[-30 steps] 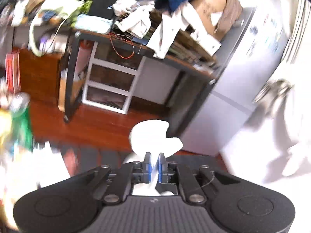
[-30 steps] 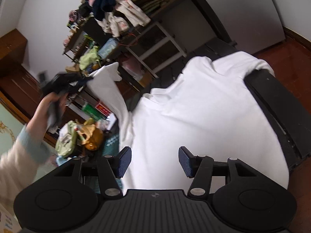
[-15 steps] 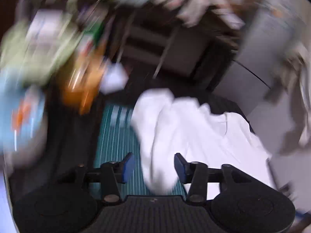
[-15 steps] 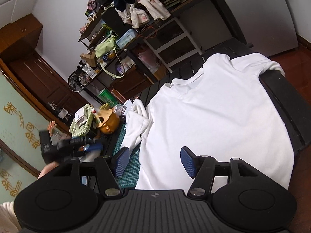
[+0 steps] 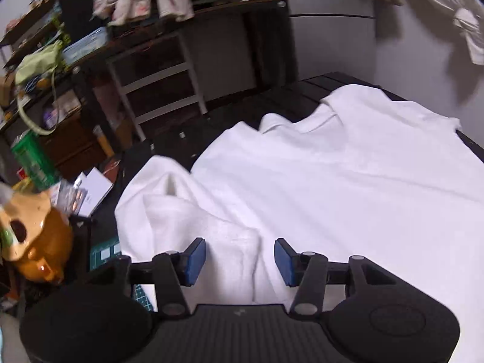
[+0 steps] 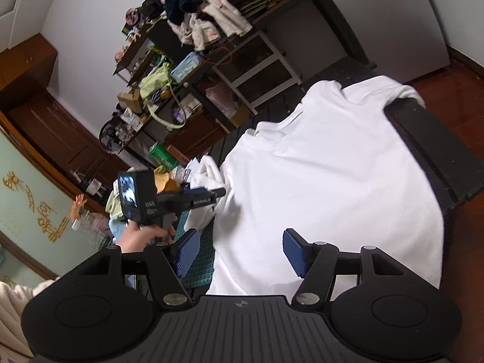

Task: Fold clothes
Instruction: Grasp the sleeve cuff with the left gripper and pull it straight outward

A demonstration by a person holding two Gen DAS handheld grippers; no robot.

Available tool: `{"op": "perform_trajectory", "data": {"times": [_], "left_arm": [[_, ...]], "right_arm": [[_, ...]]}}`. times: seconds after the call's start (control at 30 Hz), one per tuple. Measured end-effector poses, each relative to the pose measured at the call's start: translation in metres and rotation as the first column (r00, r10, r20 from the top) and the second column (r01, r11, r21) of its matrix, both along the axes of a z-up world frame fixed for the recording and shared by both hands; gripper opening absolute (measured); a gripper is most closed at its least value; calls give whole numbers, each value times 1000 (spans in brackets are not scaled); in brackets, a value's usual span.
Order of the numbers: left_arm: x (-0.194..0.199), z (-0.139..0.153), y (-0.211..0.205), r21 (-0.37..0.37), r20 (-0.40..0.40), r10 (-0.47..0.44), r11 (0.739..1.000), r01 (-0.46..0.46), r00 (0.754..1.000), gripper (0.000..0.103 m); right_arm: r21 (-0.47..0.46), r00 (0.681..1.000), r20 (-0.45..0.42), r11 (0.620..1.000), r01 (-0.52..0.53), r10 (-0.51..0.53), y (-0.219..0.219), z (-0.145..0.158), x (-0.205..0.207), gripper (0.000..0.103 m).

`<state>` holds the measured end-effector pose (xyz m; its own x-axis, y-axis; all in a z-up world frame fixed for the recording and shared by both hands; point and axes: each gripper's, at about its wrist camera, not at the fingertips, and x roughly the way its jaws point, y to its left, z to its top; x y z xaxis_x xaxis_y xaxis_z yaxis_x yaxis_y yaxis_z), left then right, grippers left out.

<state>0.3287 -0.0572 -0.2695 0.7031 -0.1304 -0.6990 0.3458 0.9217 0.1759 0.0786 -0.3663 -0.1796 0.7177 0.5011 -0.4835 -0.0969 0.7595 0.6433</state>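
A white T-shirt (image 5: 348,181) lies spread on a dark table (image 5: 290,96), collar toward the far edge. Its left sleeve (image 5: 169,202) lies crumpled at the shirt's left side. My left gripper (image 5: 240,261) is open and empty, hovering just above that sleeve and the shirt's left edge. In the right wrist view the shirt (image 6: 326,187) fills the table (image 6: 438,151), and my right gripper (image 6: 242,252) is open and empty above the shirt's near hem. The left gripper also shows in the right wrist view (image 6: 208,195), held by a hand at the sleeve.
A green cutting mat (image 6: 196,260) lies under the shirt's left edge. An orange-yellow toy (image 5: 33,242), papers (image 5: 93,187) and a green box (image 5: 30,157) sit left of it. A cluttered shelf rack (image 6: 193,69) with heaped clothes stands behind. A grey cabinet (image 6: 393,24) stands at the back right.
My left gripper let go of the sleeve it held raised, opened, and came down over it. The sleeve now lies crumpled on the table. My right gripper stayed open over the hem.
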Motion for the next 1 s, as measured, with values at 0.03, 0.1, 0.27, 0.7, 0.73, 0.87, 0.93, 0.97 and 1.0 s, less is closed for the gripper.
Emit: {"op": "perform_trajectory", "data": {"times": [0.03,0.1,0.27,0.7,0.73,0.87,0.93,0.97,1.0], "left_arm": [[0,2,4,-29,-3,9,1000,-9,1000,7],[-5,13,16,-116,9,44,992,-43,999,5],[-35,62,57,-324,76,164,937,-131,984,5],[-220,130,236,-650,-33,668,551,-524,744,5],[-234,125,246,-659,-56,699,510,-552,713,5],[-270,100,289,-677,-162,785,352,-646,598,4],[-278,93,305,-683,-192,795,312,-660,575,3],[-278,90,312,-690,-205,782,311,-653,589,7],[-275,87,316,-696,-222,753,322,-641,619,14]], "right_arm": [[2,1000,-1,1000,3,-3,-1,0,0,61],[6,1000,-3,1000,9,-9,-4,-1,0,61],[15,1000,-7,1000,24,-24,-9,-3,-1,62],[-10,976,63,978,-206,206,72,18,37,62],[-12,973,59,974,-224,225,80,18,39,62],[-21,954,45,955,-295,296,111,19,47,62],[-26,943,38,944,-330,331,127,20,51,62],[-31,938,36,938,-345,346,134,21,51,62],[-34,933,33,934,-357,358,139,22,51,62]]}}
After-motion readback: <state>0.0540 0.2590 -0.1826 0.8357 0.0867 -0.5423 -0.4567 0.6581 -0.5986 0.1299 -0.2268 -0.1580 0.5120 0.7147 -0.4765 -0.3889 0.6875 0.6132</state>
